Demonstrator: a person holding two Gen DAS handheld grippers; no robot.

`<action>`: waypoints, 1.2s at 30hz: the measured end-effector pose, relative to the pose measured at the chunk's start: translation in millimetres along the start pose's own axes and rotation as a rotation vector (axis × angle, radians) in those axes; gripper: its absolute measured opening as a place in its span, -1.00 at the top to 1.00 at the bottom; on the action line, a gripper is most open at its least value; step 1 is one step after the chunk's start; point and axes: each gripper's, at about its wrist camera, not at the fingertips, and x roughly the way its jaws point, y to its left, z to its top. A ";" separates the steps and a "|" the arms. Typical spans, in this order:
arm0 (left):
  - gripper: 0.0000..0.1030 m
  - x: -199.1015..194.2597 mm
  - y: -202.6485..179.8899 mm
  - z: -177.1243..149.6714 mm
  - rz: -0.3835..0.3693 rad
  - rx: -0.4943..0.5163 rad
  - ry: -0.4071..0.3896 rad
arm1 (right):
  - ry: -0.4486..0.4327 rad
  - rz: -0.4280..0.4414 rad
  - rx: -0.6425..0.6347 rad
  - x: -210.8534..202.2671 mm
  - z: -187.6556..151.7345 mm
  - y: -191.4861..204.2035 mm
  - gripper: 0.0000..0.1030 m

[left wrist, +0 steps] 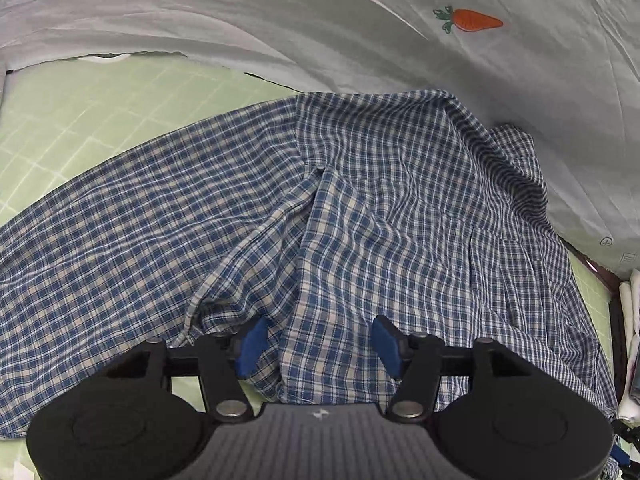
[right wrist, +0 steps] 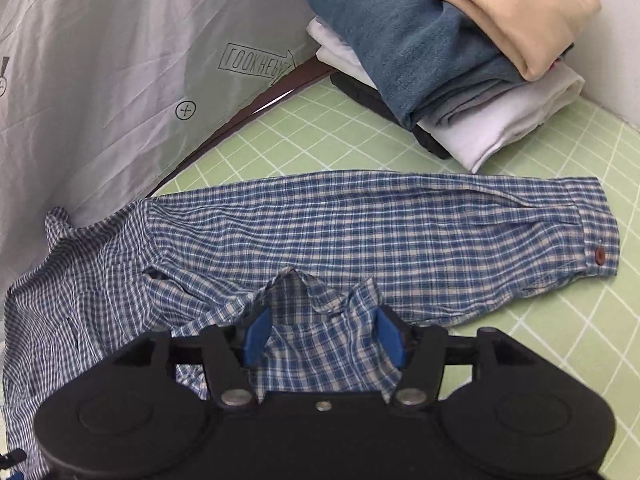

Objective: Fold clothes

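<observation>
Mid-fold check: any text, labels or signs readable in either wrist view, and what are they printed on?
"LOOK HERE", upside down inside an arrow outline, on the grey printed backdrop sheet.
Circled cross marks, same sheet.
Small print at the sheet's edge: too blurred to read.
Blue-and-white checked shirt: no text.

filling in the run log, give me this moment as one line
task: fold clothes | plaid shirt spread on green mat | left hand-held gripper open over hem | right hand-held gripper open, fabric between fingers

Green gridded mat (right wrist: 540, 312); grey printed sheet backdrop (left wrist: 280, 12); white wall (right wrist: 616, 52) right.
</observation>
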 end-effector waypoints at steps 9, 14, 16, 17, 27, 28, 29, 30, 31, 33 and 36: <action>0.97 -8.3 10.0 -10.5 0.003 -0.022 -0.013 | 0.035 -0.160 -0.121 23.2 -1.0 9.8 -0.13; 0.98 -46.1 17.6 -26.7 -0.020 -0.031 -0.051 | -0.015 -0.101 -0.233 6.9 -5.3 2.9 0.94; 0.98 -66.3 21.6 -36.2 -0.025 -0.039 -0.073 | -0.059 -0.071 -0.221 -12.5 -7.2 -2.7 0.95; 0.98 -76.8 24.5 -41.7 -0.027 -0.045 -0.084 | -0.076 -0.067 -0.219 -22.8 -8.9 -6.4 0.95; 0.99 -169.4 89.2 -111.4 -0.023 -0.189 -0.131 | -0.227 -0.031 -0.209 -123.0 -56.2 -38.8 0.95; 0.99 -178.5 99.0 -118.5 -0.027 -0.213 -0.129 | -0.237 -0.029 -0.210 -132.1 -62.5 -42.4 0.95; 0.99 -186.0 106.6 -125.0 -0.033 -0.234 -0.124 | -0.241 -0.022 -0.211 -140.4 -69.6 -46.0 0.95; 0.99 -193.0 113.9 -131.3 -0.039 -0.253 -0.119 | -0.243 -0.017 -0.214 -147.4 -76.5 -49.2 0.95; 0.99 -200.0 121.8 -138.3 -0.035 -0.271 -0.112 | -0.229 -0.021 -0.226 -148.3 -83.1 -50.2 0.95; 0.99 -205.4 131.2 -150.1 -0.010 -0.298 -0.089 | -0.202 -0.029 -0.252 -150.1 -96.1 -52.2 0.95; 0.99 -201.9 145.3 -168.2 0.034 -0.339 -0.035 | -0.159 -0.044 -0.289 -152.1 -115.7 -55.1 0.95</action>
